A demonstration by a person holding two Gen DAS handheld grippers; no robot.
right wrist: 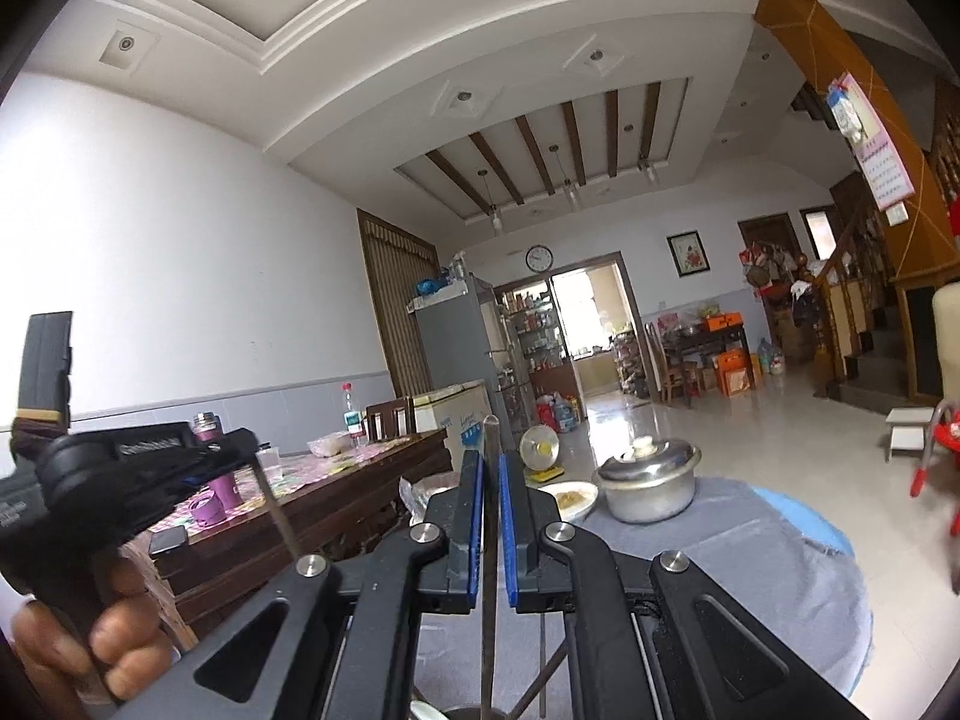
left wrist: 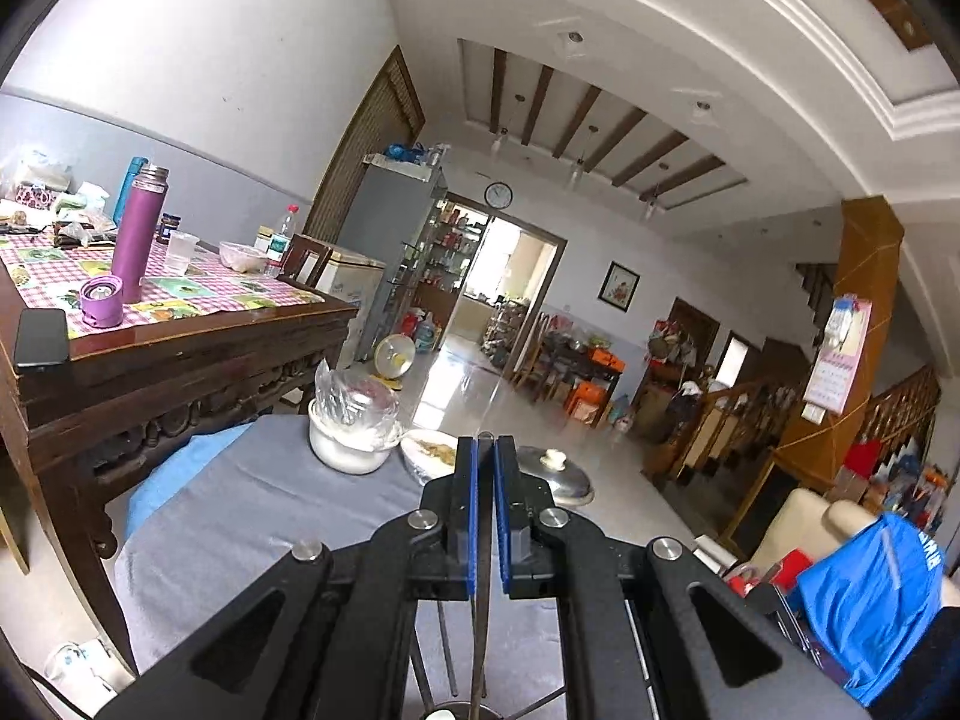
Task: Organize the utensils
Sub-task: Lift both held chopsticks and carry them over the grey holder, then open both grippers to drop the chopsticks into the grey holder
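Observation:
My left gripper (left wrist: 486, 450) is shut on a thin metal utensil handle (left wrist: 482, 600) that runs down between the blue pads, above a grey-clothed round table (left wrist: 252, 516). My right gripper (right wrist: 492, 468) is shut on another thin metal utensil (right wrist: 491, 516) whose rounded tip sticks up past the fingertips. More thin metal utensils (right wrist: 543, 678) stand below, by a round holder rim at the bottom edge (right wrist: 462, 713). The left gripper also shows in the right wrist view (right wrist: 198, 468), held in a hand with its utensil hanging down.
On the grey table stand a steel pot with lid (right wrist: 648, 480), a plate of food (right wrist: 570, 498) and a white bowl under plastic wrap (left wrist: 354, 426). A dark wooden table (left wrist: 180, 348) with a purple flask (left wrist: 135, 234) stands to the left. A blue cloth (left wrist: 864, 594) lies at right.

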